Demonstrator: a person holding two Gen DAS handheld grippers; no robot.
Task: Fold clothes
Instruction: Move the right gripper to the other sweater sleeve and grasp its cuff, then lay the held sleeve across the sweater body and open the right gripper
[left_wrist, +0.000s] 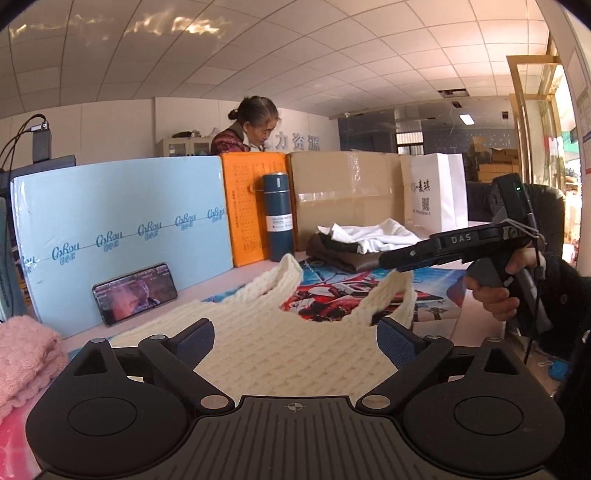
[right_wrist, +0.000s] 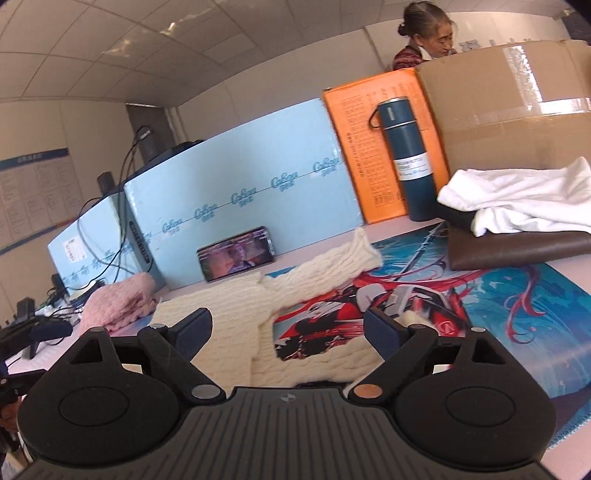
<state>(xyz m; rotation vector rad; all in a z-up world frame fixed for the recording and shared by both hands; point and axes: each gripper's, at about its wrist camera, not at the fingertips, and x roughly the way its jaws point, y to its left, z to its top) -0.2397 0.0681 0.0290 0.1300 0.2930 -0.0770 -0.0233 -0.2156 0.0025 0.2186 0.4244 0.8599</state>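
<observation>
A cream knitted vest (left_wrist: 273, 332) lies flat on the printed table mat (left_wrist: 332, 295), its two shoulder straps pointing away from me. My left gripper (left_wrist: 295, 339) is open, its fingers low over the vest's body. My right gripper (right_wrist: 288, 332) is open over the vest's neck opening (right_wrist: 314, 332); it also shows in the left wrist view (left_wrist: 391, 260), above the right strap (left_wrist: 395, 299). In the right wrist view the vest (right_wrist: 236, 317) spreads to the left, with one strap (right_wrist: 343, 258) reaching back.
A pink knit (left_wrist: 22, 362) lies at the left. A phone (left_wrist: 135, 291) leans on a blue board (left_wrist: 122, 236). A dark flask (left_wrist: 279, 216), an orange box (left_wrist: 243, 210), a cardboard box (left_wrist: 343, 188) and a pile of white and brown clothes (left_wrist: 362, 240) stand behind.
</observation>
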